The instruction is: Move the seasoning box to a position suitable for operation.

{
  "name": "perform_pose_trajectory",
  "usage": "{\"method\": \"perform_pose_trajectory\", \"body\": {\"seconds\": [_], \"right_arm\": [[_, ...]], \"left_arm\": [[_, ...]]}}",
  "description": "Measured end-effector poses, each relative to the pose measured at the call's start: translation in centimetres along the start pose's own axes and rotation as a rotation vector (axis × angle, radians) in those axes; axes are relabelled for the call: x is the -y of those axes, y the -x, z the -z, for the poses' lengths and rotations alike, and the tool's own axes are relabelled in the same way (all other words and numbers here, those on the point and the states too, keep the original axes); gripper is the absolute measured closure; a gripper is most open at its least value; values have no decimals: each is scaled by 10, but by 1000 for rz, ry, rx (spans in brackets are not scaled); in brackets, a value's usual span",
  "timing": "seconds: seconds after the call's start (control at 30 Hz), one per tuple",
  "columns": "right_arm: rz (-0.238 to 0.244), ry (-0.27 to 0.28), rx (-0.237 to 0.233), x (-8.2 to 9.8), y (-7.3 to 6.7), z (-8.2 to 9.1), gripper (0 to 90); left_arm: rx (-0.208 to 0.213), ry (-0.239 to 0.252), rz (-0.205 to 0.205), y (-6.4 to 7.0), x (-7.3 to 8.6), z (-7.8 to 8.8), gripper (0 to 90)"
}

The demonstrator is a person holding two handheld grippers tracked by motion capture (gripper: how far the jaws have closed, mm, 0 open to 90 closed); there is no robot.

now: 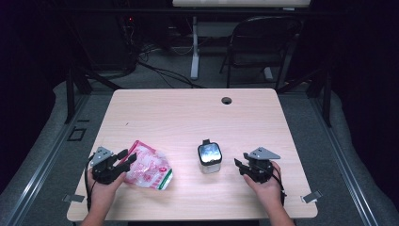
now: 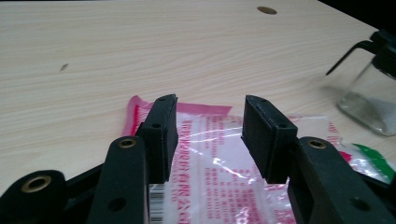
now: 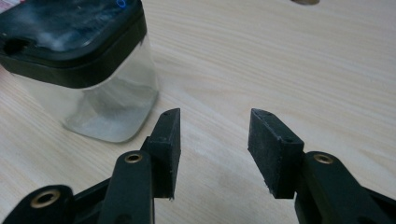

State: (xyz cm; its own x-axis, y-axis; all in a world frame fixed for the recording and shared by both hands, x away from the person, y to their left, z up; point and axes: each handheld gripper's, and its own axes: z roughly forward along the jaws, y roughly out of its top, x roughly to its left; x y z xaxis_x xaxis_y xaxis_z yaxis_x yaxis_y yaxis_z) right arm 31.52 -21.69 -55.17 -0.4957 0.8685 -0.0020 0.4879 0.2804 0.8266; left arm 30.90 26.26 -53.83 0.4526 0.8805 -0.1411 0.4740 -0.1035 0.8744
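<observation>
The left gripper (image 1: 126,157) sits near the table's front edge with its jaws spread apart and nothing clamped between them; in the left gripper view its two black pads (image 2: 161,133) hang just over the near end of a clear plastic bag (image 1: 149,168) with pink and red print, and a plain gap shows between the pads and the film, so the bag is not pinched. The bag lies flat on the wooden table (image 1: 188,113), reaching from under this gripper's tips out to the side toward the middle, with a green patch at its far corner and a barcode close under the left pad. Beyond the bag, further toward the other hand, stands a small clear glass jar (image 1: 210,158) with a black lid, upright and apart from the bag. The right gripper (image 1: 241,165) rests on the other side of that jar, its jaws likewise standing open and empty; in the right gripper view the jar (image 3: 88,70) is just ahead and to the left of the left pad, close but not between the pads, and bare wood lies in the gap. Further out, past both grippers, a round cable hole (image 1: 227,100) sits near the table's far edge.
</observation>
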Motion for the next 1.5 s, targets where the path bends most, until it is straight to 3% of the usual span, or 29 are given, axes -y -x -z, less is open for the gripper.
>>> {"method": "perform_pose_trajectory", "body": {"seconds": [0.1, 0.17, 0.27, 0.3, 0.4, 0.47, 0.57, 0.6, 0.7, 0.8, 0.87, 0.97, 1.03, 1.1, 1.13, 1.2, 1.3, 1.33, 1.5], "right_arm": [[7, 9, -4, -1, -1, 1, 555], [-36, 28, -57, -3, 1, 4, 596], [-34, 16, -97, -9, 3, 7, 619], [-38, 24, -114, -10, 2, 7, 630], [-15, 21, -127, -13, -1, 8, 630], [10, 8, -126, -17, -4, 8, 589], [22, 9, -114, -20, -7, 7, 573], [14, 9, -143, -25, -9, 6, 611], [1, -4, -154, -35, -12, 2, 632], [5, -44, -153, -47, -14, -1, 614], [0, -43, -157, -51, -14, -2, 610], [-44, -13, -179, -55, -16, -4, 667], [-53, 12, -175, -51, -18, -5, 736], [-39, -6, -172, -49, -19, -6, 752], [-25, -1, -143, -45, -20, -8, 785], [-52, 0, -157, -43, -18, -9, 835], [-59, 4, -150, -42, -17, -10, 858], [-75, 1, -160, -41, -16, -11, 873], [-72, -15, -176, -41, -17, -13, 886]], "left_arm": [[23, -12, -29, 8, -1, -2, 554], [41, -40, -65, 19, -3, -6, 545], [74, -43, -72, 26, -5, -8, 534], [115, -46, -61, 32, -7, -10, 546], [135, -61, -58, 39, -12, -14, 589], [167, -76, -24, 47, -16, -20, 617], [178, -92, -45, 54, -18, -24, 652], [186, -114, -76, 62, -20, -28, 655], [189, -119, -112, 74, -26, -33, 634], [178, -105, -112, 84, -33, -40, 602], [165, -103, -107, 87, -35, -43, 542], [172, -126, -103, 98, -41, -55, 549], [183, -142, -97, 102, -42, -61, 599], [175, -157, -98, 104, -42, -65, 615], [177, -164, -90, 107, -42, -69, 669], [193, -170, -75, 114, -42, -77, 735], [185, -178, -81, 120, -43, -84, 794], [189, -185, -65, 126, -45, -91, 850], [190, -226, -51, 138, -47, -104, 887]]}}
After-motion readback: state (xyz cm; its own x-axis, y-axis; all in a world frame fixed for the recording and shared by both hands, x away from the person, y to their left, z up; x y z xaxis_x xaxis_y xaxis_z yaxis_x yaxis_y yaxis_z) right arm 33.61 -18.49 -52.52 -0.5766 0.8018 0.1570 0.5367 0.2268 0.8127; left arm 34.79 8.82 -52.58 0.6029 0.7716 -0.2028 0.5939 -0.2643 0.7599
